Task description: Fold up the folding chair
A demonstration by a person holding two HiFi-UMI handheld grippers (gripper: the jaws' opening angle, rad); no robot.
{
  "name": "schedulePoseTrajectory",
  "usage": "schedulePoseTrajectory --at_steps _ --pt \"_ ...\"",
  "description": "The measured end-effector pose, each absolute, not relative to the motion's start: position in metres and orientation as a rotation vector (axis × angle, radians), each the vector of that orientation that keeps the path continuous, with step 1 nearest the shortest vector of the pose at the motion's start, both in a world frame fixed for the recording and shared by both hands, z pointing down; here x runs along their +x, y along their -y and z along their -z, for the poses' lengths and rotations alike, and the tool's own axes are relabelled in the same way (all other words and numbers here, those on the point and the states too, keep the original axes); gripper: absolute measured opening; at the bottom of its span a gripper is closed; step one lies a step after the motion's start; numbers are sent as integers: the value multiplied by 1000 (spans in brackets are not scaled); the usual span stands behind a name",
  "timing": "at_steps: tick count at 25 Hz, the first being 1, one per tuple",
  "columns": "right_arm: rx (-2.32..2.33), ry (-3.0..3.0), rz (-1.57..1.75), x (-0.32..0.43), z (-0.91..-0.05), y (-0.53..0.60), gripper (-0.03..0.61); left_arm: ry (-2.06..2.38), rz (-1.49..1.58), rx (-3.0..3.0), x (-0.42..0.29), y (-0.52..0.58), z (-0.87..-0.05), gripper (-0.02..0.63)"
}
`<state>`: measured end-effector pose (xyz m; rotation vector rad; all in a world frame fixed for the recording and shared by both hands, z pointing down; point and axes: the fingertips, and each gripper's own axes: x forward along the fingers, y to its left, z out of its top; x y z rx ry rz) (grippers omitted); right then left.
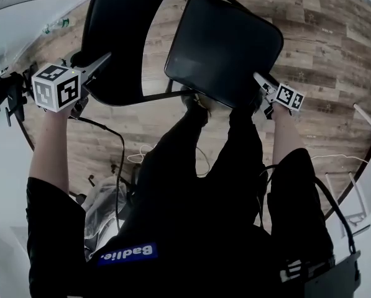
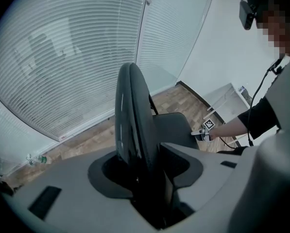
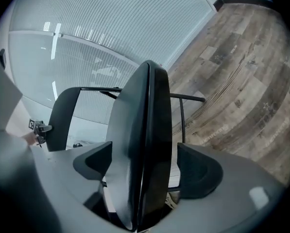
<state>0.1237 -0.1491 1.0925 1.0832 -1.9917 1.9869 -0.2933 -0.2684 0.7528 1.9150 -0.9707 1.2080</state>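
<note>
A black folding chair stands on the floor below me, its curved backrest [image 1: 120,36] at upper left and its square seat [image 1: 225,45] at centre right. My left gripper [image 1: 104,58] holds the backrest's lower left edge. In the left gripper view the backrest [image 2: 132,110] runs edge-on between both pads of that gripper [image 2: 145,164], which lie against it. My right gripper [image 1: 258,77] is at the seat's near right corner. In the right gripper view the seat [image 3: 145,130] stands edge-on between the open jaws of that gripper [image 3: 142,164], with a gap at each pad.
Wood-plank floor [image 1: 322,36] lies all round the chair. Window blinds [image 2: 62,57] line the wall behind it, with a bottle [image 1: 58,25] at their foot. Cables [image 1: 141,157] trail by my legs. A white frame [image 1: 359,185] stands at the right.
</note>
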Motion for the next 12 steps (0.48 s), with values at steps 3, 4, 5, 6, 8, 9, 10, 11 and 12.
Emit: schedulePoseTrajectory --at_steps 3,4,5,6,8,9,10,11,12 --pt "1055 2018 -2055 117 -1100 157 386 963 -1171 1905 -292 269 -757 175" --pt "1047 2024 -2067 114 -1102 160 386 961 -1163 1902 -292 269 -758 170" --pt "1035 2028 -2076 110 -1104 162 385 958 -1157 1900 -292 269 -758 166" --pt "1023 2028 -2083 106 -1105 163 385 954 -1152 1898 -291 268 -757 163" --pt "1017 2022 -2097 102 -1108 165 385 946 -1141 1894 -288 268 -756 157" --pt "1023 2019 -2105 102 -1110 165 385 943 -1133 1891 -287 268 -755 153" --pt "1028 2018 -2115 102 -1111 166 385 943 -1126 1888 -285 268 -754 150" --pt "1030 2021 -2122 103 -1112 166 385 947 -1120 1883 -285 268 -754 149" --pt "1030 2027 -2122 103 -1112 167 383 952 -1116 1879 -285 268 -754 147"
